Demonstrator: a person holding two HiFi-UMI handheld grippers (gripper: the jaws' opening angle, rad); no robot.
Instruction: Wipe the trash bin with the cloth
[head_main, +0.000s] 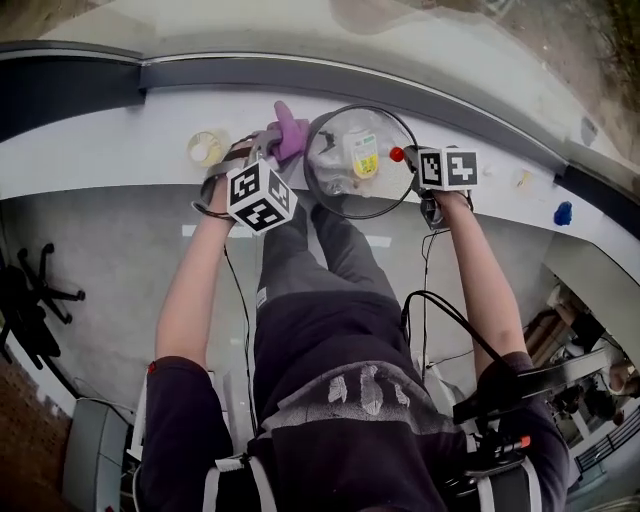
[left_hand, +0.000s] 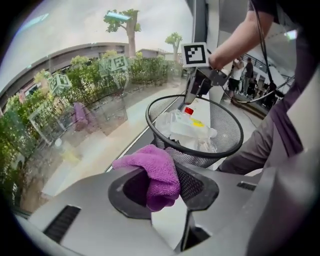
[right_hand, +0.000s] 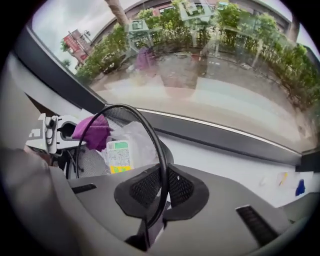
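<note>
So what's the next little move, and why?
Probably slide the left hand-held gripper sideways, rubbing its purple cloth along the outer wall of the mesh trash bin. The cloth is pinched in its jaws beside that wall, below the rim, and the right hand-held gripper is clamped on the rim, holding the bin steady.

Yellowish round thing (head_main: 207, 147) on white ledge (head_main: 100, 150); blue object (head_main: 563, 213) well apart

Bin (left_hand: 227, 117) was black wire mesh, metal by the look, with a smooth round rim. Cloth (left_hand: 161, 172) was purple, soft, nubbly pile. Bag (head_main: 335, 165) inside was thin clear plastic, glossy. Right gripper (right_hand: 161, 192) had a matt grey plastic shell; its black pads (right_hand: 184, 189) looked rough, grid-textured. Ledge (head_main: 120, 140) was smooth and white.
</note>
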